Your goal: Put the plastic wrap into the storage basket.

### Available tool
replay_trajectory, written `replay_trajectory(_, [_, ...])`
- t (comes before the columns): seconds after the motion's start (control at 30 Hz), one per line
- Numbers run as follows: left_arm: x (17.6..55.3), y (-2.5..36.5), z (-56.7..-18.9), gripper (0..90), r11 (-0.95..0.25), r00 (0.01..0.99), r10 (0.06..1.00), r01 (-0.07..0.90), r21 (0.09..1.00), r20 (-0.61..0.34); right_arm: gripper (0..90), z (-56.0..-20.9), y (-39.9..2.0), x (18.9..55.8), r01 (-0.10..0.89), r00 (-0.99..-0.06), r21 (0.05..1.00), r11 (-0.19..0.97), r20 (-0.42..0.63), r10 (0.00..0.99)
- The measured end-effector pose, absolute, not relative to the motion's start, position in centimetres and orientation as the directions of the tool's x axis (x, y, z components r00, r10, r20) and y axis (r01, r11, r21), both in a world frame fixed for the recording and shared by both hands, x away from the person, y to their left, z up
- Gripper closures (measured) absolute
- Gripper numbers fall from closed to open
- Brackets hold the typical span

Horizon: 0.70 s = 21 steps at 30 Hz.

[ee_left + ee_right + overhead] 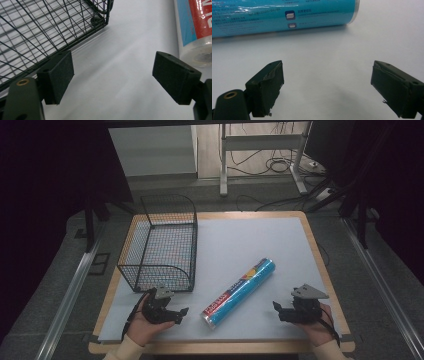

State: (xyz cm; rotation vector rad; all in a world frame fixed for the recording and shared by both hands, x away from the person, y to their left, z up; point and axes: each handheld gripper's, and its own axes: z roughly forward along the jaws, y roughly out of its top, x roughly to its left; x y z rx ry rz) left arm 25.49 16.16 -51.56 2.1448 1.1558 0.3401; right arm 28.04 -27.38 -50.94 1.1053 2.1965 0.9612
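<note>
A blue roll (239,293) wrapped in clear film is laid at a slant on the pale mat (235,240) that covers the wooden table (315,250), with its near end close to the front edge and its far end turned toward the right rear. A black wire basket (162,245) is stood on the left part of the mat, well apart from the far end of the roll. The left gripper (183,312) is held in a hand (142,327) just in front of the basket's near corner, to the left of the roll's near end; its jaws are spread wide, and nothing is gripped between them. In the left gripper view, bare mat is seen between the two black pads (58,75), with the basket mesh at the upper left and the roll's end at the upper right. The right gripper (277,307) is held to the right of the roll, apart from it, with its jaws likewise parted wide and nothing held. In the right gripper view, the roll (282,15) is seen lying across the top, beyond the open pads (265,87).
</note>
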Motion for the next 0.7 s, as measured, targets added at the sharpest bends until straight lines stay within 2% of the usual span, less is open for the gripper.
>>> replay_trajectory(0.7, [24.9, 14.6, -48.5, 17.6, -0.390, 0.619, 0.780, 0.597, 0.701, -0.094, 11.6, -50.8, -27.4, 28.0, 0.472, -0.564, 0.778, 0.414, -0.095, 0.820])
